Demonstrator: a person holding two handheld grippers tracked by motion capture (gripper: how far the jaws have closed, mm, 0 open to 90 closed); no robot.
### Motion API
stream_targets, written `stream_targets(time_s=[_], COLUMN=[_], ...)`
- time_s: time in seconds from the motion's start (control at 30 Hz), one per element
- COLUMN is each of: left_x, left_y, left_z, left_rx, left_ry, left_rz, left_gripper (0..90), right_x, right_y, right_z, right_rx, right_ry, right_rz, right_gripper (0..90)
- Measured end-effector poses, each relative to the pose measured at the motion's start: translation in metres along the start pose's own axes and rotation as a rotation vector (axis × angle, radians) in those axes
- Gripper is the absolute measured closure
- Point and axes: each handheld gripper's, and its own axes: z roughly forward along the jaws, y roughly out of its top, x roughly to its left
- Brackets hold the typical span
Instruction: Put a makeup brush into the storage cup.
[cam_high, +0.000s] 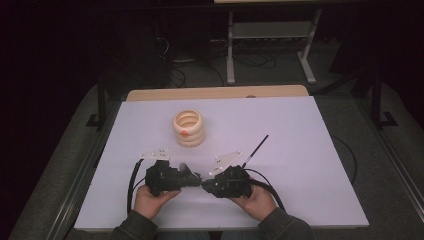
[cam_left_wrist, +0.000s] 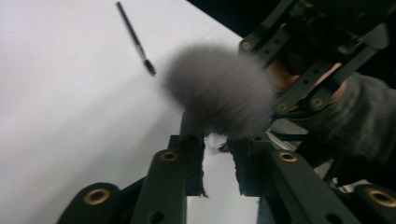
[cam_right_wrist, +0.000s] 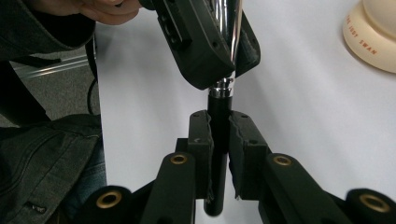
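Nearest the person, the left gripper (cam_high: 192, 178) and right gripper (cam_high: 206, 184) meet over the white table sheet (cam_high: 300, 165), both clamped on a fluffy grey make-up brush (cam_left_wrist: 219, 95): left on its chrome ferrule, right on its black handle (cam_right_wrist: 218, 126). It seems a handover midway. Beyond lie a thin black pen (cam_high: 256, 149) and a cream ribbed ring holder (cam_high: 188, 128), then a dark room

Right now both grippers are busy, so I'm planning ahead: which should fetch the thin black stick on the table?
Right. The thin black stick lies just beyond the right gripper; the left gripper also clamps the brush, so right can probably release.
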Motion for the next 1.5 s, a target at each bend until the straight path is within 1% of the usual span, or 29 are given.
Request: stream_targets(time_s=[0.03,0.13,0.17,0.23,0.27,0.3,0.33,0.37,0.53,0.57,0.63,0.7,0.77,0.83,0.9,0.97,1.0,1.1,1.17,1.27,1.3,1.33,1.47,1.5], left_x=[-0.001,-0.002,-0.002,-0.004,-0.005,-0.006,-0.007,-0.007,-0.007,-0.008,-0.008,-0.008,-0.008,-0.009,-0.008,-0.008,-0.007,-0.007,-0.007,-0.008,-0.008,-0.008,-0.007,-0.007], left_y=[0.000,0.001,0.001,0.002,0.002,0.003,0.003,0.003,0.004,0.004,0.004,0.004,0.004,0.004,0.004,0.004,0.004,0.004,0.004,0.004,0.005,0.005,0.005,0.005], left_z=[0.000,0.000,0.001,0.001,0.001,0.001,0.001,0.000,-0.003,-0.004,-0.006,-0.006,-0.007,-0.007,-0.008,-0.008,-0.008,-0.008,-0.009,-0.010,-0.010,-0.010,-0.011,-0.011], left_rx=[0.000,-0.005,-0.009,-0.003,0.000,0.000,0.001,0.002,-0.007,-0.008,-0.009,-0.008,-0.003,-0.001,-0.003,-0.005,0.000,0.000,-0.002,0.000,0.000,0.001,0.003,0.000], left_ry=[0.003,0.003,0.004,0.020,0.023,0.024,0.030,0.037,0.059,0.066,0.076,0.086,0.096,0.103,0.106,0.111,0.112,0.117,0.114,0.119,0.123,0.126,0.137,0.141], left_rz=[0.007,0.008,0.008,0.023,0.030,0.036,0.037,0.043,0.047,0.035,0.040,0.040,0.047,0.047,0.049,0.051,0.053,0.047,0.040,0.050,0.052,0.053,0.052,0.049], left_gripper=[75.8,76.2,76.3,76.3,76.3,76.3,76.3,76.3,76.3,76.3,76.3,76.3,76.3,76.4,76.4,76.4,76.3,76.4,76.3,76.4,76.4,76.4,76.4,76.4], right_x=[0.000,0.000,-0.001,-0.002,-0.004,-0.007,-0.007,-0.007,-0.010,-0.010,-0.011,-0.013,-0.016,-0.018,-0.021,-0.024,-0.026,-0.032,-0.037,-0.042,-0.043,-0.044,-0.049,-0.051], right_y=[0.000,-0.001,-0.001,-0.002,-0.003,-0.005,-0.005,-0.005,-0.008,-0.009,-0.010,-0.011,-0.013,-0.014,-0.016,-0.019,-0.021,-0.026,-0.030,-0.035,-0.038,-0.039,-0.049,-0.052], right_z=[0.001,0.001,0.000,-0.001,-0.001,-0.001,-0.001,-0.001,-0.001,-0.001,-0.003,-0.005,-0.007,-0.009,-0.011,-0.013,-0.015,-0.020,-0.024,-0.029,-0.031,-0.033,-0.043,-0.045], right_rx=[-0.002,-0.007,-0.008,-0.016,-0.024,-0.021,-0.022,-0.021,-0.016,-0.021,-0.026,-0.023,-0.027,-0.032,-0.025,-0.017,-0.015,-0.031,-0.045,-0.051,-0.053,-0.054,-0.070,-0.072], right_ry=[-0.001,0.007,0.004,0.014,0.014,0.019,0.033,0.035,0.028,0.031,0.036,0.042,0.041,0.029,0.022,0.014,0.002,-0.003,-0.015,-0.025,-0.036,-0.042,-0.064,-0.069], right_rz=[-0.005,0.006,-0.003,0.007,0.001,-0.015,0.029,0.042,0.041,0.048,0.050,0.063,0.061,0.077,0.082,0.100,0.096,0.130,0.152,0.166,0.164,0.173,0.179,0.188], right_gripper=[78.7,78.2,77.6,76.1,74.1,72.9,71.4,69.7,65.5,64.8,62.9,60.9,58.2,54.2,51.3,48.7,47.8,45.2,42.8,41.1,40.4,39.8,38.1,37.5])
